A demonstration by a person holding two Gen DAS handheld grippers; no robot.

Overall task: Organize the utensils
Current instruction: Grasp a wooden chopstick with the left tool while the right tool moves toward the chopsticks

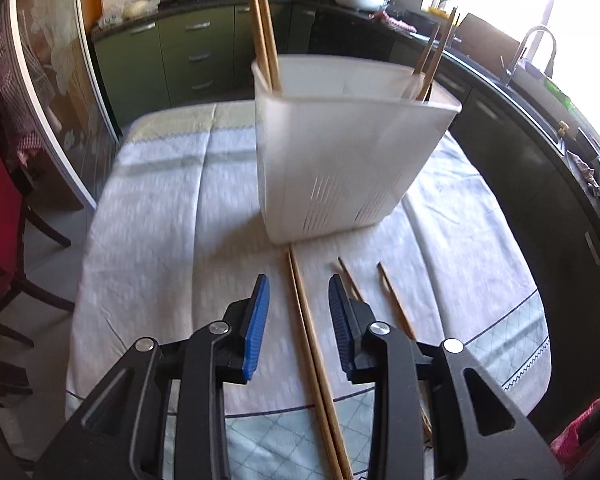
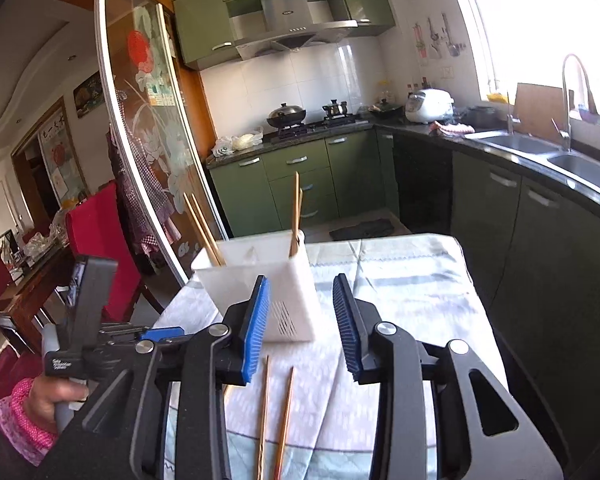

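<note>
Nearest the left gripper [image 1: 299, 328], its jaws spread and empty, a pair of chopsticks [image 1: 312, 344] lies flat on the tablecloth [image 1: 160, 208] between the blue pads. Two more chopsticks [image 2: 276, 412] lie under the right gripper [image 2: 302, 328], equally spread. They look light, stiff and slick (likely to roll), so pinch mid-length. Beyond stands the white holder [image 1: 340, 160], sticks already propped inside.

matt white plastic holder [image 1: 340, 168], wooden chopsticks [image 1: 314, 344], cloth table cover [image 1: 160, 220]
</note>
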